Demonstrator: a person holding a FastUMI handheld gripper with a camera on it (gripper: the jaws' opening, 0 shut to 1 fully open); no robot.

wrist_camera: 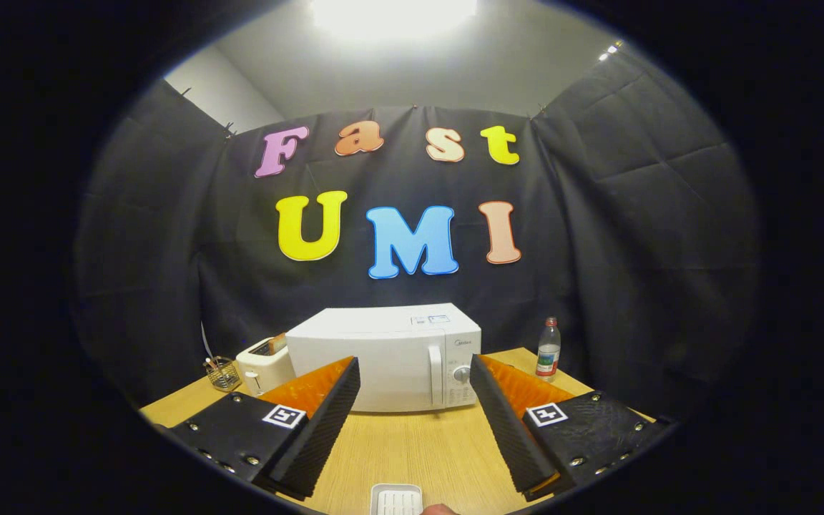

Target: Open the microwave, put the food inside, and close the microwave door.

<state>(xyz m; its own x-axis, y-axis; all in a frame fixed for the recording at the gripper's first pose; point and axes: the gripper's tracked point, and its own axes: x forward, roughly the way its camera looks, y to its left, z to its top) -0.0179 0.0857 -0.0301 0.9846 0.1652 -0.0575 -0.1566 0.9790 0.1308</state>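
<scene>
Microwave [383, 361], white, stands on the wooden table [412, 447] beyond the fingers, seen through the gap between them; its door is shut, with the vertical handle [435, 373] and a round knob [461, 373] toward its right side. Gripper [414, 390] is held above the table with its jaws spread wide apart, nothing between them and neither finger touching anything. White toaster [264, 366] sits just beside the microwave on its left, beyond the left finger, with a slice in its slot. Small wire basket [222, 372] stands near the toaster, further left. Clear bottle [548, 349] with a red cap stands upright on the table, right of the microwave and apart from it, beyond the right finger. White ridged tray [395, 498] lies on the table nearer than the fingertips, between the two fingers, with a small rounded brownish item [440, 509] touching or just beside its right corner; what that item is cannot be told.
</scene>
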